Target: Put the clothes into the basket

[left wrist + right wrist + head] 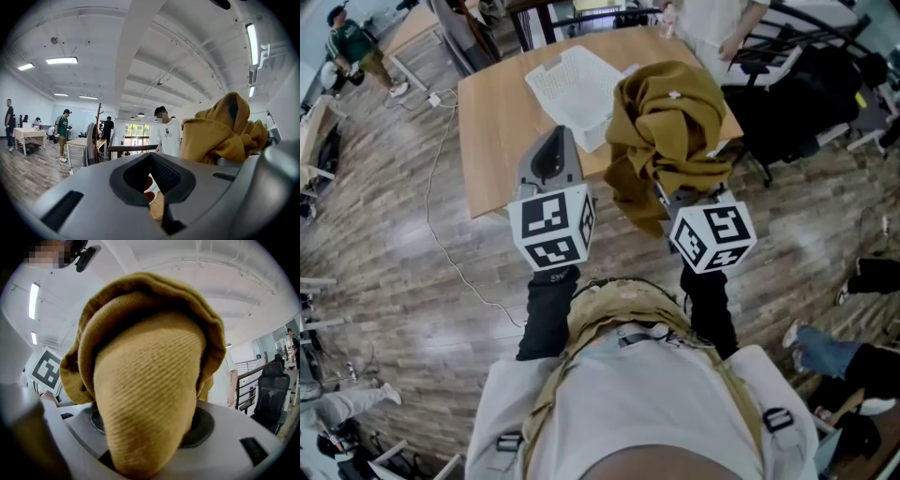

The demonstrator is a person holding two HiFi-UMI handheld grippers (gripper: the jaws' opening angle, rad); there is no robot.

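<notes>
Mustard cloth [666,131] is bunched up and off the surface [497,131]. The right gripper [680,199] has its jaws clamped on a thick fold, and that fold fills the right gripper view. A loose tail hangs below the jaws near the surface's front edge.

Basket [567,89] is white mesh, on the surface just left of the cloth and behind it. It looks tipped or flattened; can't tell which way its mouth faces.

Left gripper [553,141] has jaws together with nothing in them, nose toward the basket's near side.

My read on doing this step well:
- Find the mouth first. If the basket is lying over, use the left gripper to prop or pin the rim.
- Bring the cloth in high so the tail clears the rim, then lower the bulk inside before opening the jaws.
- Light mesh will probably slide if dragged against, so come down from above, not sideways.
- Main risks: tail draped outside, or the fold snagging on a pad at release.
</notes>
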